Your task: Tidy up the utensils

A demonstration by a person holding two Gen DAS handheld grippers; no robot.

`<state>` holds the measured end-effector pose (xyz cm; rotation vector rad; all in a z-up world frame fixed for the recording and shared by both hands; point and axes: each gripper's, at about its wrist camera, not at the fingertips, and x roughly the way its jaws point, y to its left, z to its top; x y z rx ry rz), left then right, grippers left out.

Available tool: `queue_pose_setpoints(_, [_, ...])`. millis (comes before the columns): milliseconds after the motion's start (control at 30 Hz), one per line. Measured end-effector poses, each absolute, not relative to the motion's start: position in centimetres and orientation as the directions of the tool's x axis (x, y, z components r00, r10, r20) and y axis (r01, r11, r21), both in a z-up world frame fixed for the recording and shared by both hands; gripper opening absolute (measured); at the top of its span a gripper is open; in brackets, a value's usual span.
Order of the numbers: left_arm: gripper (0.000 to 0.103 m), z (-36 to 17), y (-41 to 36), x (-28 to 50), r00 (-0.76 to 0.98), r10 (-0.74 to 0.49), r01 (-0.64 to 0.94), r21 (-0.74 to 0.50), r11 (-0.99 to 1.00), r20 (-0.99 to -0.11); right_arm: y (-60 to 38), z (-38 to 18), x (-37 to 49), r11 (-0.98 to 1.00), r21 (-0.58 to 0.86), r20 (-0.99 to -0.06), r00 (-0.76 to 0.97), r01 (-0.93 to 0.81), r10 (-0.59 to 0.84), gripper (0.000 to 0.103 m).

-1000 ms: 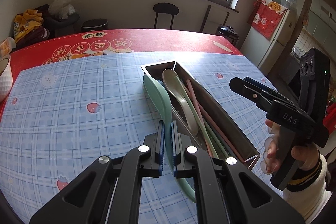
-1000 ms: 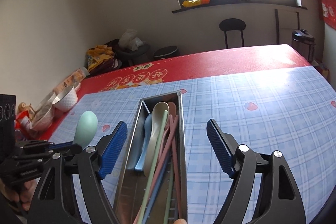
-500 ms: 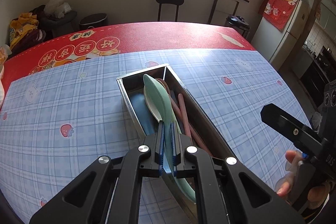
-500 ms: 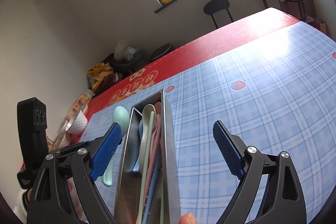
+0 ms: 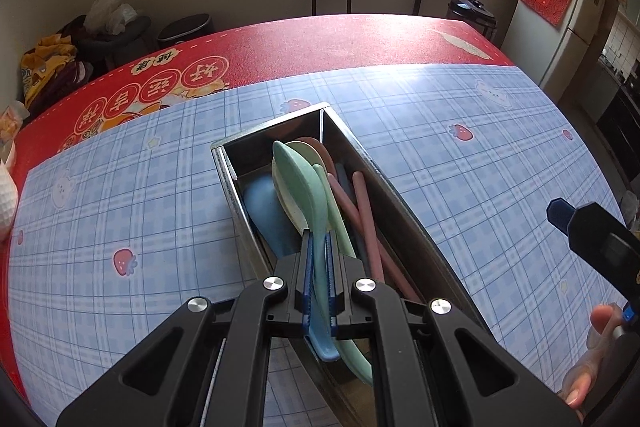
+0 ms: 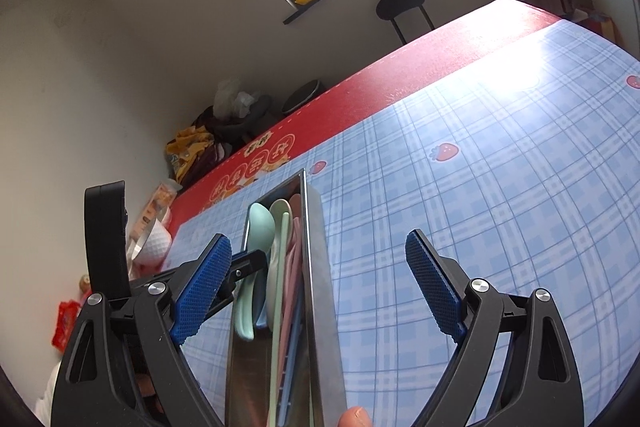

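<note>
Centrally, the steel tray (image 5: 404, 211) holds a blue spoon (image 5: 264, 203), a cream spoon (image 5: 290, 201) and pink chopsticks (image 5: 366, 223). The left gripper (image 5: 319, 283) pinches the mint-green spoon (image 5: 298, 179) by its handle, bowl over the tray; the handle's end is hidden below. Only the right-wrist view shows the right gripper (image 6: 320, 279) spread wide astride the tray, its near end cut off.
</note>
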<state>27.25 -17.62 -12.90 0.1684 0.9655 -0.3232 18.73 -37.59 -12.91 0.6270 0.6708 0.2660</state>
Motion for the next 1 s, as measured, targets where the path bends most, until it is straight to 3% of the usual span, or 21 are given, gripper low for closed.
queue_pose_setpoints(200, [0.012,-12.6,-17.8,27.3,0.536,-0.192,0.346,0.006,0.938,-0.822,-37.7,-13.1,18.8,0.781,0.624,-0.500,0.755,-0.026,0.424,0.086])
queue_pose_setpoints(567, [0.063,-10.2,-16.0,23.3,0.638,-0.232,0.375,0.033,0.926,-0.734,-37.1,-13.3,19.0,0.793,0.608,-0.514,0.749,-0.026,0.419,0.086])
queue_pose_setpoints(833, [0.090,-8.9,-12.2,20.3,0.711,-0.237,0.335,0.022,0.942,-0.662,-35.4,-12.9,18.8,0.835,0.547,-0.517,0.759,-0.062,0.395,0.086])
queue_pose_setpoints(1000, [0.097,-7.7,-9.0,18.6,0.768,-0.206,0.277,0.023,0.961,-0.606,-33.6,-11.7,18.1,0.904,0.425,-0.524,0.799,-0.054,0.294,0.086])
